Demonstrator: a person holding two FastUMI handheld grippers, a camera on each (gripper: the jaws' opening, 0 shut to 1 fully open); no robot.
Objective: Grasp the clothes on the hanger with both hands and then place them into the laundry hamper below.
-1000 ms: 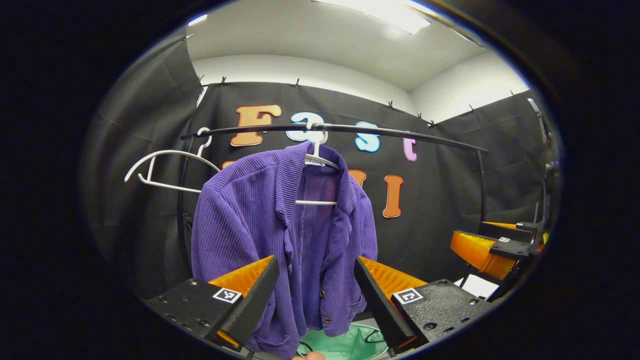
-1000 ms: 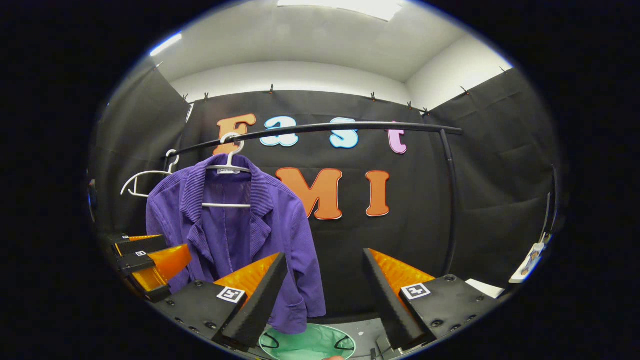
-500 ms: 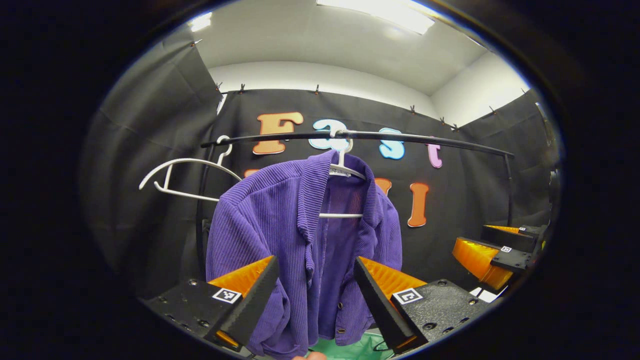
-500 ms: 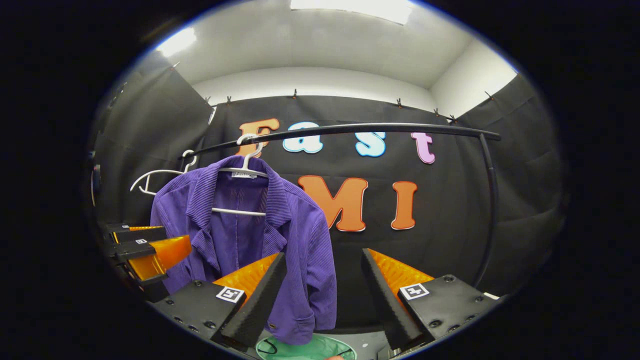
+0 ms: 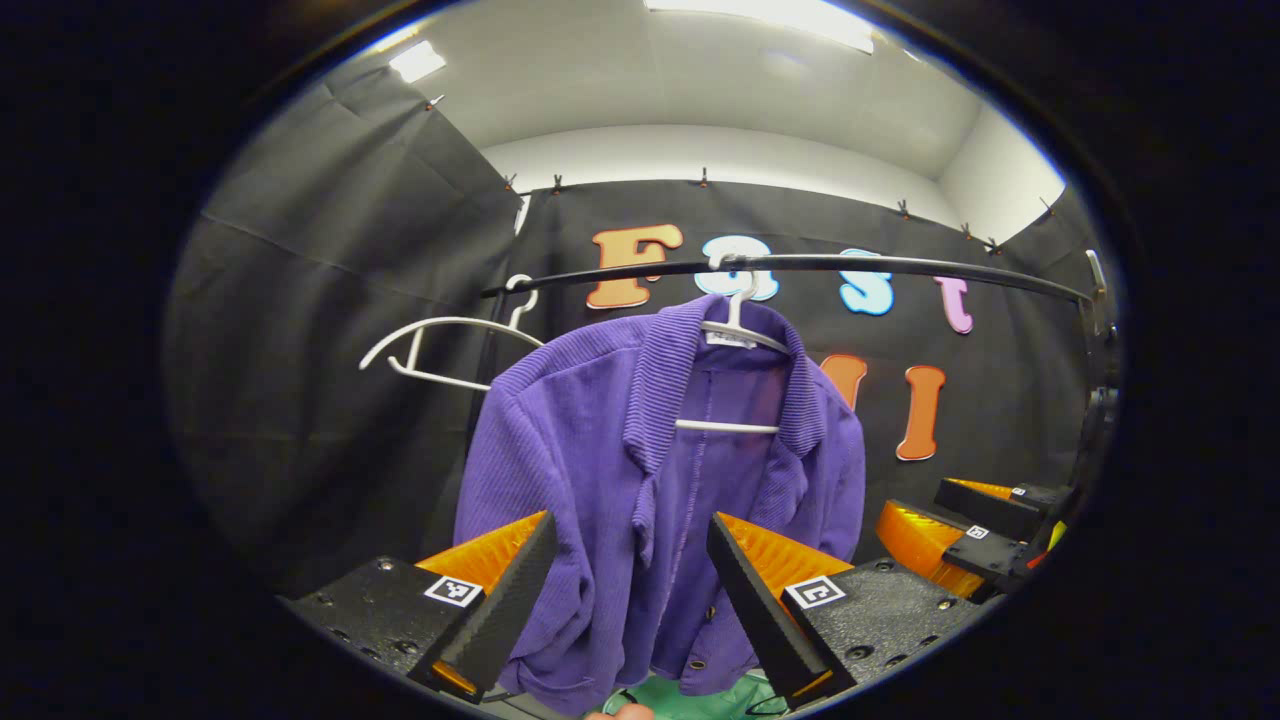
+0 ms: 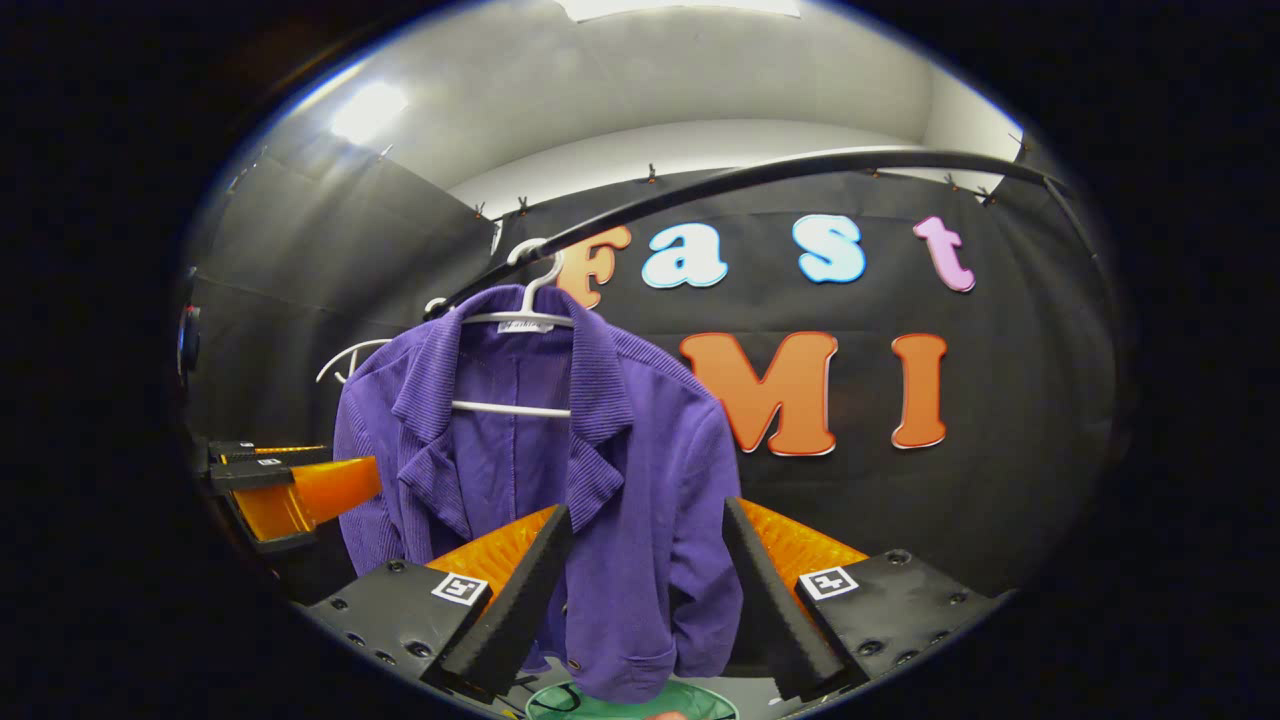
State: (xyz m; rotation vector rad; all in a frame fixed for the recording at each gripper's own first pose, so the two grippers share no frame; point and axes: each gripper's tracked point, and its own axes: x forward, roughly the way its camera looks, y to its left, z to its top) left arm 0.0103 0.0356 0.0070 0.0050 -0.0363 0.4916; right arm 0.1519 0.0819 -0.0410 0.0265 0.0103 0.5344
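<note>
A purple ribbed jacket (image 5: 620,470) (image 6: 640,480) hangs on a white hanger (image 5: 735,330) (image 6: 520,320) from a black rail (image 5: 900,268) (image 6: 760,180). Under its hem shows a slice of the green hamper (image 5: 700,695) (image 6: 630,703). My left gripper (image 5: 628,575) is open in front of the jacket's lower front, apart from it. My right gripper (image 6: 648,570) is open too, with the jacket's right side seen between its fingers. The right gripper (image 5: 960,535) appears at the lower right of the left gripper view, and the left gripper (image 6: 290,490) at the left of the right gripper view.
An empty white hanger (image 5: 450,345) (image 6: 350,358) hangs on the rail to the left of the jacket. Black cloth walls close the booth behind and on both sides. The rail's upright post (image 5: 1090,310) stands at the right.
Both grippers have come closer to the jacket, which looks larger and sits more between the right gripper's fingers. Both stay open.
</note>
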